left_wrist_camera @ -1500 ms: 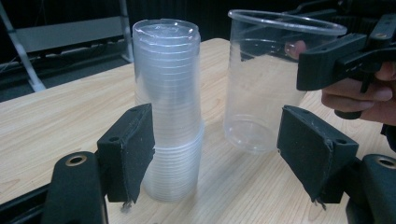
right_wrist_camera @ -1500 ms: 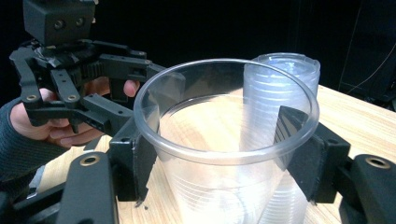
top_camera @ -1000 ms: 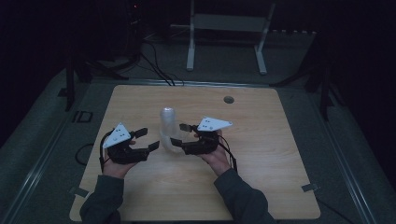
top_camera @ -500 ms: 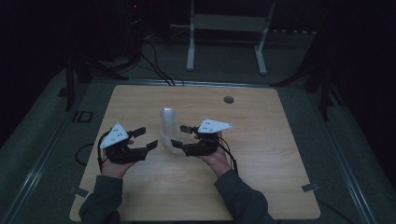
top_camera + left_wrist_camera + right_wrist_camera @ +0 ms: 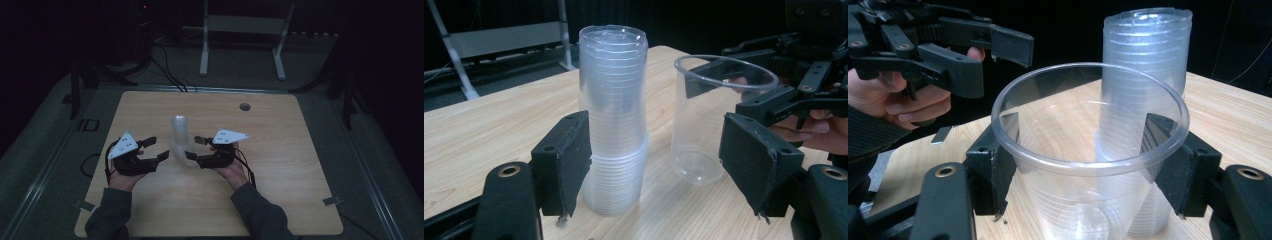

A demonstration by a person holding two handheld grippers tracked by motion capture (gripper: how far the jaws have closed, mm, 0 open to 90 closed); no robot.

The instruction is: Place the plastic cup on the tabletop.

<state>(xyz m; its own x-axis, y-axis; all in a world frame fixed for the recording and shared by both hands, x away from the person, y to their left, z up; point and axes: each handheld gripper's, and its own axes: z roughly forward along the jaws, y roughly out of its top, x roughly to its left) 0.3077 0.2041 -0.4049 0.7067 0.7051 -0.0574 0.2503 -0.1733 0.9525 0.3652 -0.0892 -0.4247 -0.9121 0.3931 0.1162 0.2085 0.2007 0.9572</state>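
Fingers [image 5: 993,170] of the right gripper [image 5: 1083,175] are clasping a single clear cup [image 5: 1088,150] just beside the cup stack [image 5: 614,120]; the left gripper [image 5: 659,165] is gaping open, holding nothing, near that stack.

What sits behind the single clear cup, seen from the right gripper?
Behind the single cup, which the right gripper grips, stands the upside-down stack of clear cups on the table. Its lower part shows only blurred through the cup's wall.

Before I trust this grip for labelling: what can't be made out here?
- Pad contact on the single cup: right gripper view, blurred through its clear wall.
- Number of cups in the stack: left gripper view, rims merge.
- Stack's base: high view, too small, dim.
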